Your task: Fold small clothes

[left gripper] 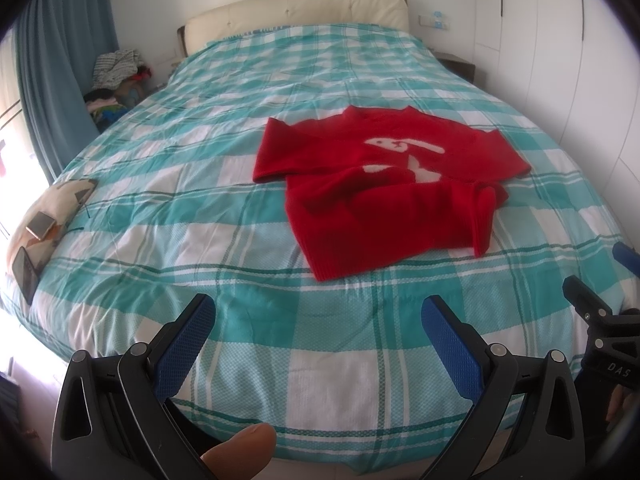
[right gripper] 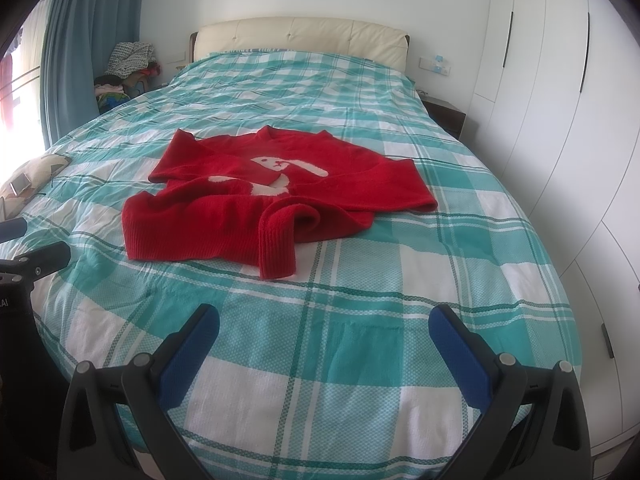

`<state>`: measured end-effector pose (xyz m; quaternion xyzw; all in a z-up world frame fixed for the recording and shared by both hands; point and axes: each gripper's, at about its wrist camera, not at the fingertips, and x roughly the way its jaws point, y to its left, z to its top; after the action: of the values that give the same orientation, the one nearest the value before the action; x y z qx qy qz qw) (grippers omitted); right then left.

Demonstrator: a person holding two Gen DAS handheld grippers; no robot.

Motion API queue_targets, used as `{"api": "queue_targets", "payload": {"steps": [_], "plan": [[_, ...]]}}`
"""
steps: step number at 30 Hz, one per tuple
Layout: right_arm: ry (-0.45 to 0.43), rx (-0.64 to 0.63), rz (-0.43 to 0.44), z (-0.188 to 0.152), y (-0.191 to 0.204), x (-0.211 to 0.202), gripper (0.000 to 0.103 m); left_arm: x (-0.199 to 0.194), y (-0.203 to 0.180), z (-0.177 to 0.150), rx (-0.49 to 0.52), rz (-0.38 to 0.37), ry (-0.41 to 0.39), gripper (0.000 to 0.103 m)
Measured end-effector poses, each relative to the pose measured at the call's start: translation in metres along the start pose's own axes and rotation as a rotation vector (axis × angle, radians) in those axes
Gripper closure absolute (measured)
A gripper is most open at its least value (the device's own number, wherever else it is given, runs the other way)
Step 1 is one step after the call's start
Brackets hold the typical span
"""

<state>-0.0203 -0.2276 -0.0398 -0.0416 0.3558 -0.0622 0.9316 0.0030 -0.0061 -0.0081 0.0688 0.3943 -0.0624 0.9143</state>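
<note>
A small red knit sweater (left gripper: pixel 384 184) with a white rabbit on the chest lies on the teal-and-white checked bed (left gripper: pixel 200 184), partly folded, one sleeve laid across its front. It also shows in the right wrist view (right gripper: pixel 280 196). My left gripper (left gripper: pixel 320 308) is open and empty, above the bed's near edge, short of the sweater's hem. My right gripper (right gripper: pixel 324 320) is open and empty, also short of the sweater. The right gripper's tip shows at the right edge of the left wrist view (left gripper: pixel 592 300).
A cream pillow (left gripper: pixel 52 216) with two phones (left gripper: pixel 40 226) lies at the bed's left edge. A pile of clothes (left gripper: pixel 116 80) stands by the blue curtain (left gripper: pixel 60 60). A cream headboard (left gripper: pixel 296 12), a dark nightstand (right gripper: pixel 444 114) and white wardrobes (right gripper: pixel 560 100) border the bed.
</note>
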Motion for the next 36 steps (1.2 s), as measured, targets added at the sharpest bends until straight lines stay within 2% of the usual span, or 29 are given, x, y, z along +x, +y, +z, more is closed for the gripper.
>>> {"api": "queue_targets", "payload": {"steps": [36], "plan": [[0.001,-0.009,0.003,0.001,0.006,0.0,0.0,0.012,-0.004,-0.007,0.001,-0.004,0.056,0.0]]}}
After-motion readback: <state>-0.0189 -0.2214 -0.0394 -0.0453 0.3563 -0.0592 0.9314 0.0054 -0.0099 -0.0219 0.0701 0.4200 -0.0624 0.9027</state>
